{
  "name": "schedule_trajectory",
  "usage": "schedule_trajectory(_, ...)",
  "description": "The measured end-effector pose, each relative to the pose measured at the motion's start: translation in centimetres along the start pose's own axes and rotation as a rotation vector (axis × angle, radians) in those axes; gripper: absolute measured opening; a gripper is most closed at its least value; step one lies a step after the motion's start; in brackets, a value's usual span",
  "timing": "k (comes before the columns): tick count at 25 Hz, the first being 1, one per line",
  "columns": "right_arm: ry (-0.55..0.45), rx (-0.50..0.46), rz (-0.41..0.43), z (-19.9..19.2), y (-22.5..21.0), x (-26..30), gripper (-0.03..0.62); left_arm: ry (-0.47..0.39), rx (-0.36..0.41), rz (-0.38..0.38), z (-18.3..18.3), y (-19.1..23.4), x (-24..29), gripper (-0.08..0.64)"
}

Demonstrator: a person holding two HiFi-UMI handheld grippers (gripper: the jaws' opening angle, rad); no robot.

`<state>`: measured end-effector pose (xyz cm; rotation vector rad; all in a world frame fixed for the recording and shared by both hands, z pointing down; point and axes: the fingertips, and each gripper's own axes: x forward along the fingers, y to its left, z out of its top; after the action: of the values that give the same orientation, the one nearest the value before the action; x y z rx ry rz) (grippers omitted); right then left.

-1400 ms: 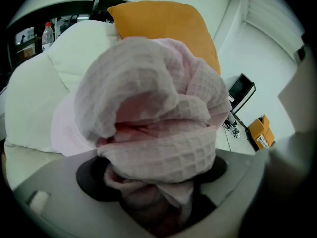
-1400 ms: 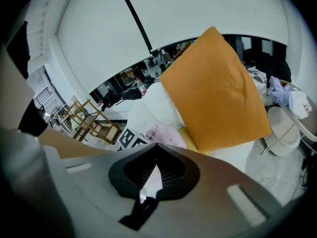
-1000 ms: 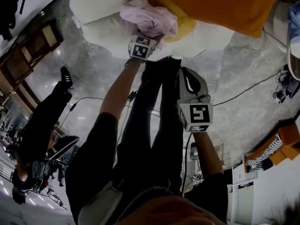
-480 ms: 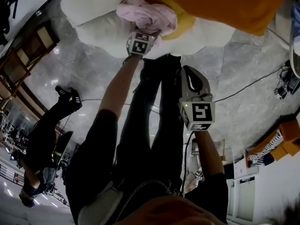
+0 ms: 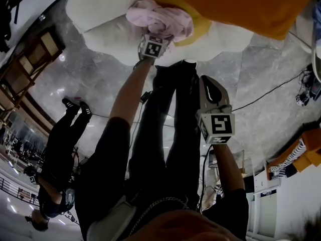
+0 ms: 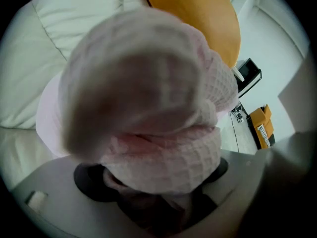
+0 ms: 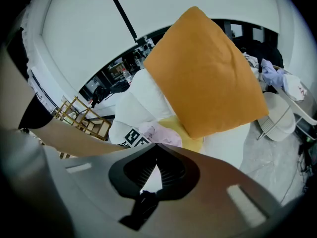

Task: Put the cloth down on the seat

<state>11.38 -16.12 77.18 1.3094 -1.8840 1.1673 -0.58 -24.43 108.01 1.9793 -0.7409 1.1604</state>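
A crumpled pink waffle-weave cloth (image 5: pixel 160 19) lies bunched against the white cushioned seat (image 5: pixel 113 31) at the top of the head view. My left gripper (image 5: pixel 157 35) is shut on the cloth's near edge. In the left gripper view the cloth (image 6: pixel 148 108) fills most of the picture and covers the jaws. My right gripper (image 5: pixel 208 83) hangs lower down over the marble floor, well short of the seat, shut with nothing in it (image 7: pixel 157 146). From the right gripper view I see the cloth (image 7: pixel 161 133) beside the left gripper's marker cube (image 7: pixel 132 138).
A big orange cushion (image 5: pixel 251 4) and a yellow one (image 5: pixel 199 28) rest on the seat just right of the cloth. My own dark-trousered legs (image 5: pixel 165 134) stretch towards the seat. A person in black (image 5: pixel 60 149) stands at the left near a wooden rack (image 5: pixel 25 69). A cable (image 5: pixel 271 89) crosses the floor.
My left gripper and the cloth have drifted slightly right along the seat. The right gripper has shifted a little right and down. The person at the left has stepped closer.
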Motion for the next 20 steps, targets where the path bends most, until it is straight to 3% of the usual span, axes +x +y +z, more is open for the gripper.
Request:
schedule_trajectory(9,-0.019,-0.006,0.018,0.2,1.6,-0.1,0.003,0.019,-0.013,-0.04,-0.5,-0.1,-1.0,0.479)
schedule_trajectory(18,-0.016,-0.038,0.037,0.2,3.4,-0.7,0.003,-0.097,-0.086,-0.008,0.2,0.2,-5.2,0.47)
schedule_trajectory(20,-0.015,-0.056,0.047,0.4,3.9,-0.7,0.003,-0.13,-0.123,0.014,0.5,0.7,-6.8,0.435)
